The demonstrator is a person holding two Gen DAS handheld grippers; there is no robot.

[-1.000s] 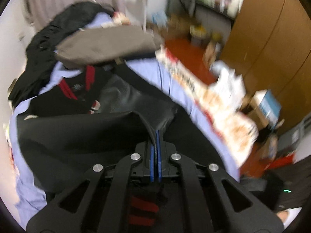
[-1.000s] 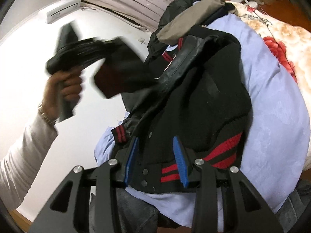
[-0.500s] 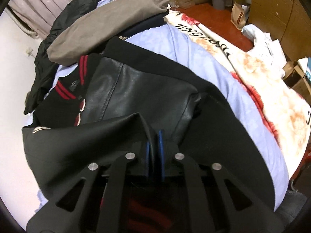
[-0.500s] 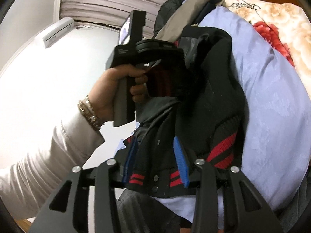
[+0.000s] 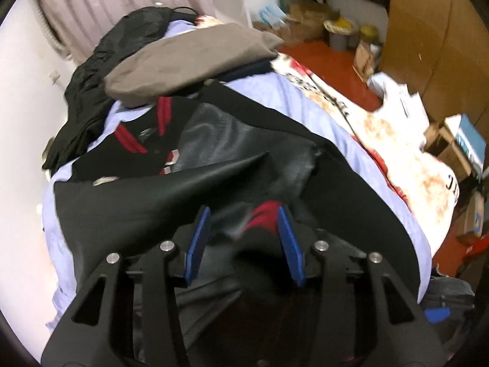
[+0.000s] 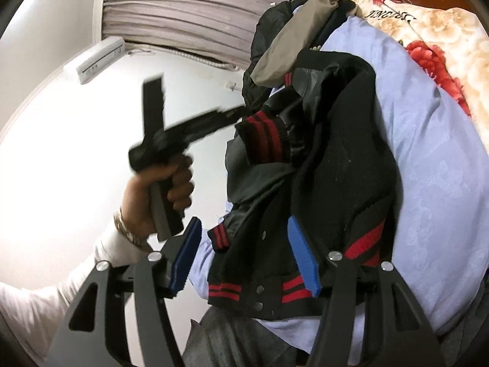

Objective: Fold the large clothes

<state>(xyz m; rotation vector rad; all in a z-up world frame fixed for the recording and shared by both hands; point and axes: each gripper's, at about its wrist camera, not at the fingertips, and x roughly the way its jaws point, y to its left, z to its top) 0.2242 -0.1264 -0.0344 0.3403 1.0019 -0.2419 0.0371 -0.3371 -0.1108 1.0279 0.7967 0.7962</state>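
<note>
A black varsity jacket (image 6: 336,165) with leather sleeves and red-striped cuffs and hem lies on a light blue sheet (image 6: 434,159); it also shows in the left wrist view (image 5: 232,140). Its leather sleeve (image 5: 171,195) is folded across the body, with the red-striped cuff (image 5: 262,214) lying loose. My left gripper (image 5: 243,232) is open just above that cuff, holding nothing. My right gripper (image 6: 244,253) is open over the jacket's hem, its jaws either side of the snap front, gripping nothing. The left gripper body, held in a hand, shows blurred in the right wrist view.
A grey-brown folded garment (image 5: 189,58) and a black garment (image 5: 101,70) are piled at the far end of the bed. A floral blanket (image 5: 397,140) lies to the right. Boxes, a wardrobe (image 5: 434,30) and red floor are beyond. White wall at left.
My left gripper has opened and let go of the leather sleeve, which now lies on the jacket. It has drawn back. My right gripper has opened wider over the hem.
</note>
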